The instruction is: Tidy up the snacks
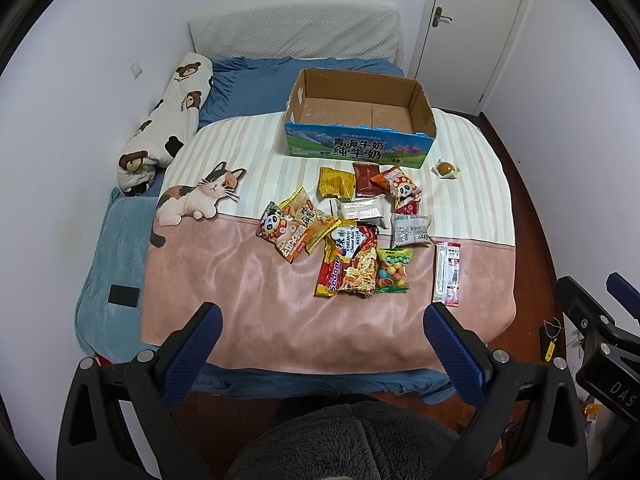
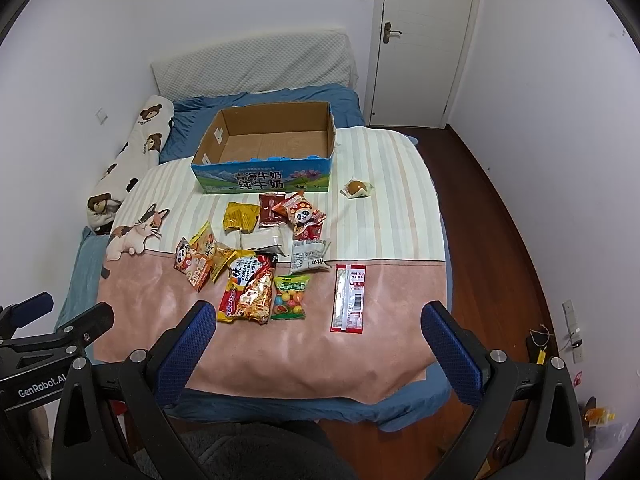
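I see both my left gripper (image 1: 322, 322) and right gripper (image 2: 318, 318) spread wide, holding nothing, above the near edge of the pink and striped cat-print blanket (image 1: 248, 292). The mixed foil and plastic snack packets (image 2: 256, 256) lie clustered mid-blanket, just in front of the open blue-printed cardboard milk box (image 2: 262, 178). A small clear-wrapped brown bun (image 2: 357, 189) sits apart to their right.

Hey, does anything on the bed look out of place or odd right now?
The small clear-wrapped brown snack lies alone right of the open cardboard milk box, apart from the snack pile. The box's front top edge looks roughly torn.
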Tool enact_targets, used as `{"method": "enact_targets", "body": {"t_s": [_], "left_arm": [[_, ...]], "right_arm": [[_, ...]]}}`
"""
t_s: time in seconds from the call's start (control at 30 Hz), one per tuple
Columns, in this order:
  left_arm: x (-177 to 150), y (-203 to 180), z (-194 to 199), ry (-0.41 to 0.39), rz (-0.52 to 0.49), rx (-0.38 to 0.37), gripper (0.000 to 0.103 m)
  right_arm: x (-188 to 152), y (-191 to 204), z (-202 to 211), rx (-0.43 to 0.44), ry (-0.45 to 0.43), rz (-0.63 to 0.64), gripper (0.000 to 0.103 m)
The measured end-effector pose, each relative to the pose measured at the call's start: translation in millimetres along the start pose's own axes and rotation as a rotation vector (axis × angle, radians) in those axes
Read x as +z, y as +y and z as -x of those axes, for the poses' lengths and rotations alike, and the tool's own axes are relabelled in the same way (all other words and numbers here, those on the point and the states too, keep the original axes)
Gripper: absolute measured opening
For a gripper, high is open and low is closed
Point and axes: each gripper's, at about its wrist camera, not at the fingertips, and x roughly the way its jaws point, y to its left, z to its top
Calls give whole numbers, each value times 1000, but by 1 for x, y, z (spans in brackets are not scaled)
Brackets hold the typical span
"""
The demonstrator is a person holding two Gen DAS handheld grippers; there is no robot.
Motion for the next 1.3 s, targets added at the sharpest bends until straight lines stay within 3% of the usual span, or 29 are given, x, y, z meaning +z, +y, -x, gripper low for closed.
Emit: {"method": "enact_targets", "body": {"t_s": [1.3], "left_arm": [[8, -8, 8, -11, -4, 16, 103]], "right_arm": [[-2, -1, 2, -1, -3, -1, 103]]}}
